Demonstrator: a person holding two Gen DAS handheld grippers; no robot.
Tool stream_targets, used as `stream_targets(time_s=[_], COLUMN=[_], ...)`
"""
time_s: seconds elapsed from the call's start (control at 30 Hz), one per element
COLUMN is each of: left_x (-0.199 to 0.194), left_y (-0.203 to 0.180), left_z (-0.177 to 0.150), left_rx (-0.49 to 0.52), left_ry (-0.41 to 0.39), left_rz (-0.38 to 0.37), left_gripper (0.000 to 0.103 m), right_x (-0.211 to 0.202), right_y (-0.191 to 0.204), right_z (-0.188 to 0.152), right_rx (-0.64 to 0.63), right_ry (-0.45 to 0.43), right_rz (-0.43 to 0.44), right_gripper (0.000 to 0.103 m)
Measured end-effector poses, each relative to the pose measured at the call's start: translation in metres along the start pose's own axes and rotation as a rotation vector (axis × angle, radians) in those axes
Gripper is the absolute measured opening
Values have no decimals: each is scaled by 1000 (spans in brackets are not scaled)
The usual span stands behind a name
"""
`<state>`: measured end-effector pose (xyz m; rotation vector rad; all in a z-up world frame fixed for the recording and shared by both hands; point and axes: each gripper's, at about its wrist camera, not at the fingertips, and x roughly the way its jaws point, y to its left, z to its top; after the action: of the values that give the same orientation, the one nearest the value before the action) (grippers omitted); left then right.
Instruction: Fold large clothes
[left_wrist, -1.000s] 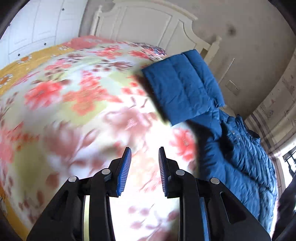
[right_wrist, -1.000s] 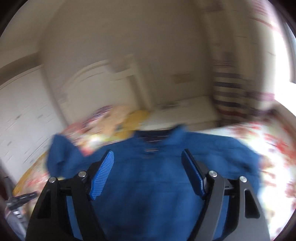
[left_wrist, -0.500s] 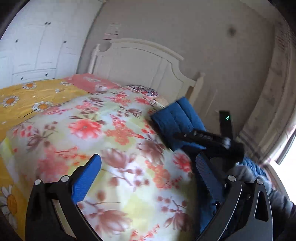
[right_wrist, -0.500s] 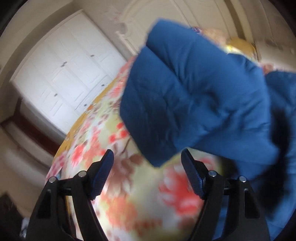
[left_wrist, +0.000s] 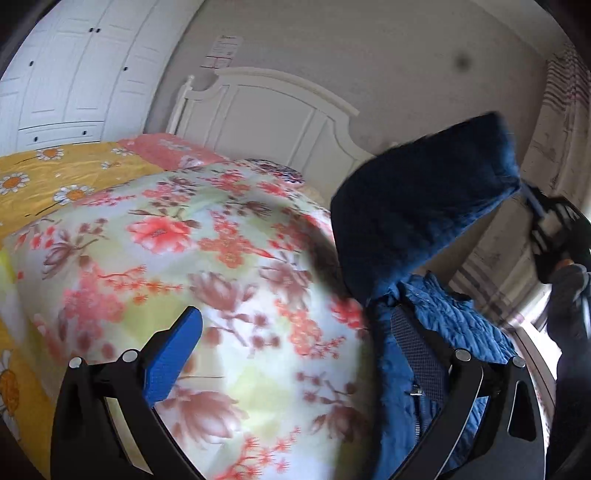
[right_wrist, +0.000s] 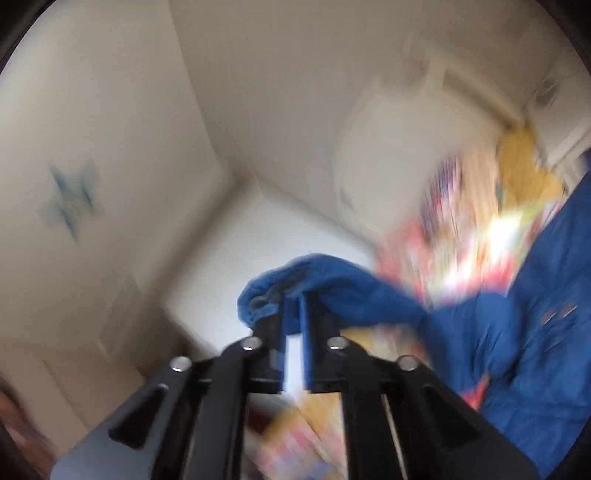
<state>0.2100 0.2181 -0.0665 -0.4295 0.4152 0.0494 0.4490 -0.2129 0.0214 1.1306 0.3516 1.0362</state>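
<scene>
A: Looking at the right gripper (right_wrist: 293, 314), why is it up in the air like that?

B: Its jaws are clamped on the cuff end of the jacket's sleeve (right_wrist: 332, 280). Lifting that end lets the sleeve hang free of the bedding, so I'd judge it can be swung across the body for a fold

A: And the blue padded jacket (left_wrist: 443, 325) itself?

B: Lying on the floral quilt (left_wrist: 221, 258) along the bed's right side, seen from the left wrist, with the raised sleeve arching above it toward the other gripper at the frame's right edge

A: Then why is the left gripper (left_wrist: 295, 347) doing nothing?

B: Its fingers stand wide apart, nothing between them but quilt; the right-hand finger sits just in front of the jacket's edge. Probably it's poised to take hold of the body or pin it while the sleeve comes over

A: How far along?

B: Early, I'd say; the garment looks bunched, not squared
</scene>
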Motion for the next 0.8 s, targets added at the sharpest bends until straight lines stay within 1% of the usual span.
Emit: stream_targets(time_s=[0.03,0.07,0.1,0.13,0.17,0.2,0.27,0.3,0.37,0.4,0.43,0.47,0.5,0.53,0.6,0.63,0.7,0.77,0.8], left_x=[5,12,17,24,31,41,59,70,91,98,103,106,107,106,104,103,99,93,90], left_y=[-7,-17,-24,-34,-43,-58,-81,-93,-111,-115,-120,-123,-127,-130,-133,-132,-129,-120,-116], left_z=[-1,-2,-4,-4,-3,-4,-5,-7,-12,-14,-16,-18,-21,-23,-30,-32,-37,-40,-40], left_rx=[6,13,20,32,48,81,143,169,194,192,187,181,174,175,189,192,189,177,172], left_ry=[9,25,35,45,55,72,103,125,178,196,213,225,232,232,240,248,259,268,270], left_rz=[-17,-38,-51,-69,-85,-106,-132,-136,-163,-160,-150,-153,-165,-166,-153,-144,-124,-101,-91], left_gripper=[98,98,98,98,98,98,98,98,98,98,98,98,98,98,98,98,98,98,98], right_x=[-40,-84,-125,-154,-188,-210,-241,-248,-244,-234,-219,-196,-181,-171,-151,-137,-97,-58,-41], right_y=[2,2,3,3,2,2,-3,-8,-21,-26,-31,-44,-50,-58,-70,-76,-90,-112,-119], right_z=[15,29,36,40,41,41,34,30,16,9,1,-15,-20,-24,-29,-27,-28,-30,-34], right_rx=[32,47,39,24,3,-26,-83,-99,-164,-216,-278,-311,-330,-336,-345,-348,-355,-354,-357], right_ry=[-108,-214,-307,-376,-416,-412,-359,-313,-159,-78,37,110,170,210,265,287,345,402,447], right_rz=[5,-18,-59,-97,-177,-254,-438,-505,-644,-706,-770,-797,-809,-807,-802,-801,-787,-802,-801], right_gripper=[26,55,96,99,99,98,93,91,90,90,90,90,90,90,90,90,90,90,87])
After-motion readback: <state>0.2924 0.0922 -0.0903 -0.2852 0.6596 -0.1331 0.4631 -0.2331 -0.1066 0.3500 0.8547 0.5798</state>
